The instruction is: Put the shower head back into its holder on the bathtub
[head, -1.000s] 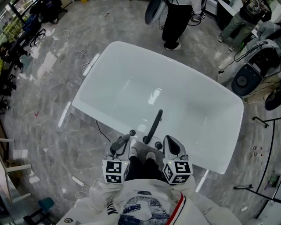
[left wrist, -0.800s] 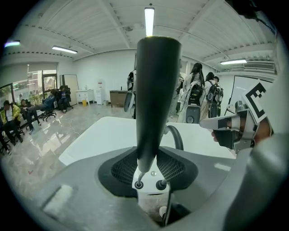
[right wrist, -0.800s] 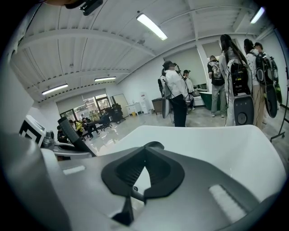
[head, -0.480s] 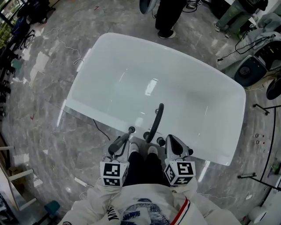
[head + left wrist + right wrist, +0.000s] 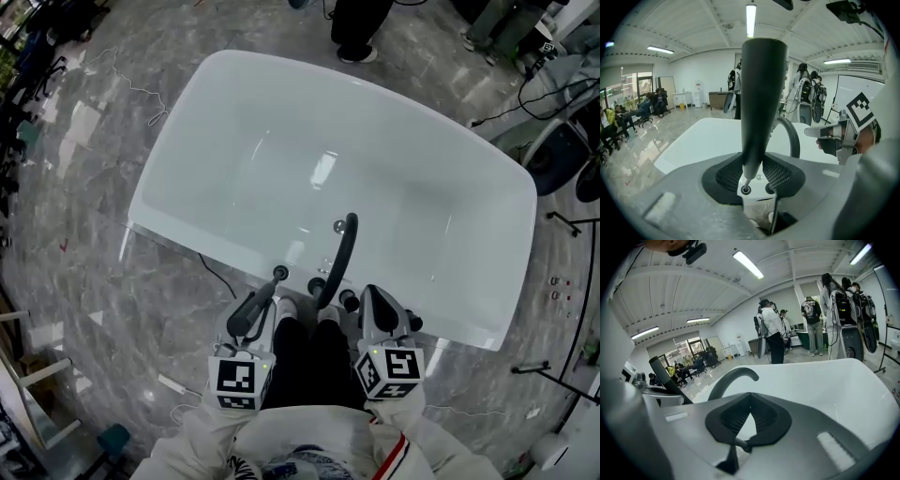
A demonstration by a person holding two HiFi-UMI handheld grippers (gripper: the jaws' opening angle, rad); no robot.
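Shower head [image 5: 761, 93] lower, inside left gripper [image 5: 754, 172]

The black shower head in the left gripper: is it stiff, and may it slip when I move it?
Probably stiff: the shower head stands straight in the left gripper. Its smooth, tapering body may slip through the grip.

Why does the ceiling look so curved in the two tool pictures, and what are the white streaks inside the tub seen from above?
Left gripper view and right gripper view: wide-angle lenses bow the ceiling and darken the corners; the close shower head looms large. Head view: the streaks are glare on the glossy tub.
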